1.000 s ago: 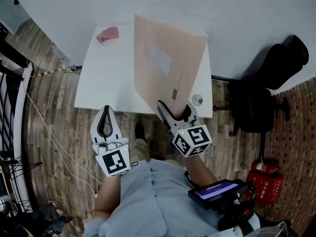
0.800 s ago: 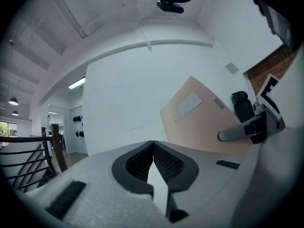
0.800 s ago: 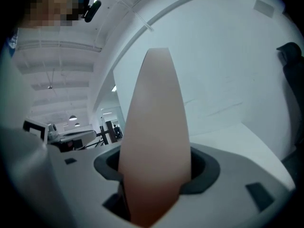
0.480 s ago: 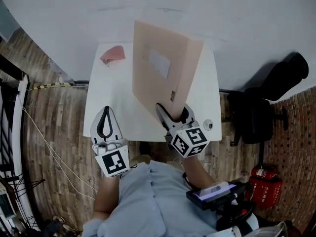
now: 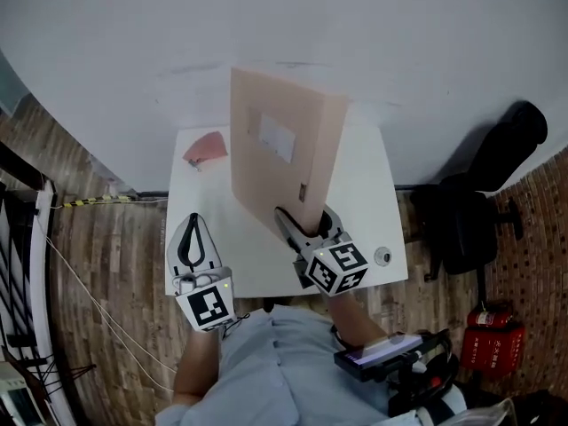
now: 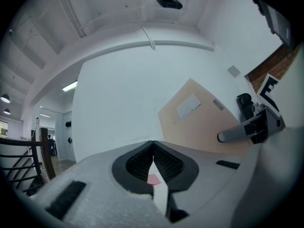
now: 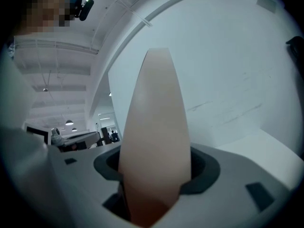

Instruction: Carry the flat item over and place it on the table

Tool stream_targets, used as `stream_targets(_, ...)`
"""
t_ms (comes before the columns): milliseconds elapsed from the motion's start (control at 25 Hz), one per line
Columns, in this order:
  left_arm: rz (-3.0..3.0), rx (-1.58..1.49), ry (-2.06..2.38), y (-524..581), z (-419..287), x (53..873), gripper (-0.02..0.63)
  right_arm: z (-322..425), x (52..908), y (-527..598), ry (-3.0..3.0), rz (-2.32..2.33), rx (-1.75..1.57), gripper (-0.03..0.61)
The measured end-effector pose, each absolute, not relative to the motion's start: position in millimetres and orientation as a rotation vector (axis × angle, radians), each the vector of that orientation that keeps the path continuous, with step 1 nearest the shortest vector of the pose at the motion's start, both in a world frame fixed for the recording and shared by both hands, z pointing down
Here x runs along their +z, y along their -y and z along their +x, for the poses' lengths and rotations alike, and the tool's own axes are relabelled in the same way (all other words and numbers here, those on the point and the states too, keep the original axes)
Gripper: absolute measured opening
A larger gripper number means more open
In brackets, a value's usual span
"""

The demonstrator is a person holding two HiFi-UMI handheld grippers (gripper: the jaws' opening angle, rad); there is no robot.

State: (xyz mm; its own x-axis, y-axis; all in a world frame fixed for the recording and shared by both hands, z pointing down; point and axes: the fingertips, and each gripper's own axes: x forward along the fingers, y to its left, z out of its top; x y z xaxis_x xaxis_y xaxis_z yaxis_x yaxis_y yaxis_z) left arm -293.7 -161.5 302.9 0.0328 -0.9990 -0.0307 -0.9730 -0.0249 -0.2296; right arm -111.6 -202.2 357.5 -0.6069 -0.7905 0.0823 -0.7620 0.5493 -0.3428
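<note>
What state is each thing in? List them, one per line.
flat board: upright, held over the table.
right gripper: jaws shut on the flat board's lower corner.
left gripper: jaws shut, empty.
pink item: lying on the table's far corner.

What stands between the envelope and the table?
Nothing visible. The envelope, upright in the right gripper, hangs over bare table. A pink scrap lies at the far left corner and a small round thing near the right edge, both aside.

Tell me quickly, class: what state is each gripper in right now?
Left gripper: closed, empty.
Right gripper: closed on the tan envelope.
</note>
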Motion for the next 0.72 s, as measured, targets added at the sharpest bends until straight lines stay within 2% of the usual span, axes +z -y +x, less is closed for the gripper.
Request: stream_targets(720, -2.207, -0.39, -2.107, 212, -267, 355, 0.009, -103, 423, 238, -2.717, -1.268, -0.914, 0.288)
